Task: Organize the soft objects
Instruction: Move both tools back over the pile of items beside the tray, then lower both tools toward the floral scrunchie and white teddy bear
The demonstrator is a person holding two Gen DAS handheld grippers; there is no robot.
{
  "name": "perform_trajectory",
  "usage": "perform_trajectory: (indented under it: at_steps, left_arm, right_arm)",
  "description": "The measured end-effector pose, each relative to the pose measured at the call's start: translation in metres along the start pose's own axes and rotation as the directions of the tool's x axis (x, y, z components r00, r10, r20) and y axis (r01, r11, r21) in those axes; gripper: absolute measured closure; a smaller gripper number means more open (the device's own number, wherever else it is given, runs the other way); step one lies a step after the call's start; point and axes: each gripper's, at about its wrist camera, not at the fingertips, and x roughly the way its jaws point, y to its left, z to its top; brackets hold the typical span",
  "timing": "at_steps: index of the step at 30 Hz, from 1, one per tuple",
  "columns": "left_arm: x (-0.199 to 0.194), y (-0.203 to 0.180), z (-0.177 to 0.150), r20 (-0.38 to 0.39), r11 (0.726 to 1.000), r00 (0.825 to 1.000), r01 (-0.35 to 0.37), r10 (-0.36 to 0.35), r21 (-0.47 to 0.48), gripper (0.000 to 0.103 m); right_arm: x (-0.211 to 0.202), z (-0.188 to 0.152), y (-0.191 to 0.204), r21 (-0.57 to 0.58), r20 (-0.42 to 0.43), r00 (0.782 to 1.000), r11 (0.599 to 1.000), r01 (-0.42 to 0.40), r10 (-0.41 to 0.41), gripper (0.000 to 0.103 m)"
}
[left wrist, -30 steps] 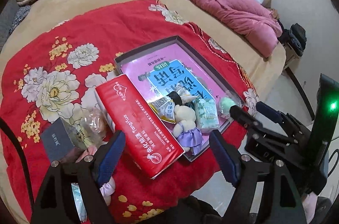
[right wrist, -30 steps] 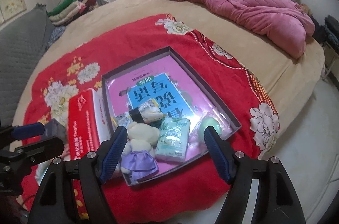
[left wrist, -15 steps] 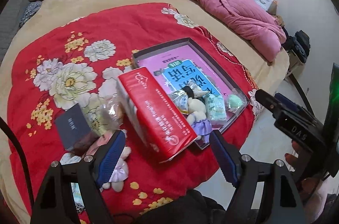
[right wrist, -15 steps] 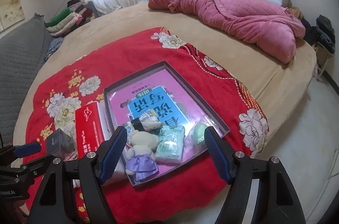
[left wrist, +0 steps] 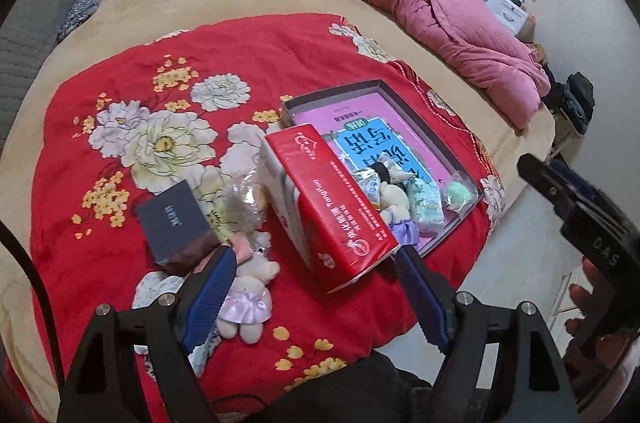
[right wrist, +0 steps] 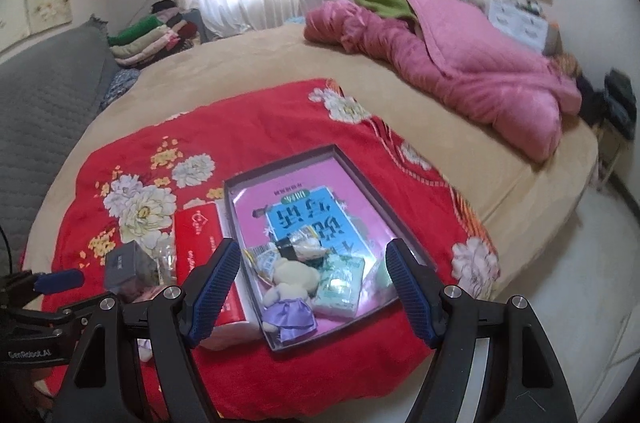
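A shallow grey box (left wrist: 404,105) (right wrist: 384,201) with a pink and blue book in it lies on a red flowered blanket (left wrist: 120,231). Inside it are a plush doll in a purple skirt (right wrist: 290,297), a mint tissue pack (right wrist: 340,285) (left wrist: 426,201) and a green ball (left wrist: 456,191). A red tissue package (left wrist: 332,209) (right wrist: 198,239) rests against the box's left side. A second plush doll with a lilac skirt (left wrist: 248,299) lies beside my left gripper (left wrist: 312,297), which is open and empty above the blanket's near edge. My right gripper (right wrist: 312,289) hangs open above the box, holding nothing.
A dark grey small box (left wrist: 176,225) and a crinkly clear bag (left wrist: 244,199) lie left of the red package. A pink quilt (right wrist: 452,63) is heaped at the back right of the beige bed. Folded clothes (right wrist: 152,35) are stacked far left. White floor (right wrist: 560,263) is to the right.
Both grippers have drawn back and up from the box, so more of the bed and room shows. The left view has shifted left, revealing the lilac-skirted doll. No object moved.
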Motion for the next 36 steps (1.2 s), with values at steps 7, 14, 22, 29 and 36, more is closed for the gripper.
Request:
perform_trajectory:
  at_steps: [7,14,22,29,36]
  left_arm:
    - [-0.021,0.019,-0.005,0.028,0.999,0.999,-0.014,0.015,-0.028,0.022]
    - [-0.043,0.035,-0.011,0.042,0.998,0.999,-0.028,0.031,-0.058,0.022]
    - [-0.065,0.055,-0.024,0.069,0.995,0.997,-0.034,0.041,-0.098,0.022]
    - [-0.076,0.085,-0.035,0.062,0.987,0.995,-0.064,0.074,-0.146,0.022]
    - [-0.080,0.114,-0.044,0.052,0.976,0.993,-0.093,0.105,-0.195,0.022]
  right_arm:
    - [-0.020,0.010,0.026,-0.069,0.043,0.999,0.997,-0.015,0.018,0.027]
    - [-0.037,0.015,0.047,-0.108,0.071,0.996,0.993,-0.047,0.055,0.027]
    - [-0.049,0.012,0.074,-0.170,0.080,0.993,0.982,-0.077,0.092,0.026]
    - [-0.049,0.010,0.091,-0.199,0.066,0.989,0.973,-0.114,0.129,0.026]
    - [-0.041,0.006,0.111,-0.226,0.040,0.985,0.962,-0.152,0.165,0.026]
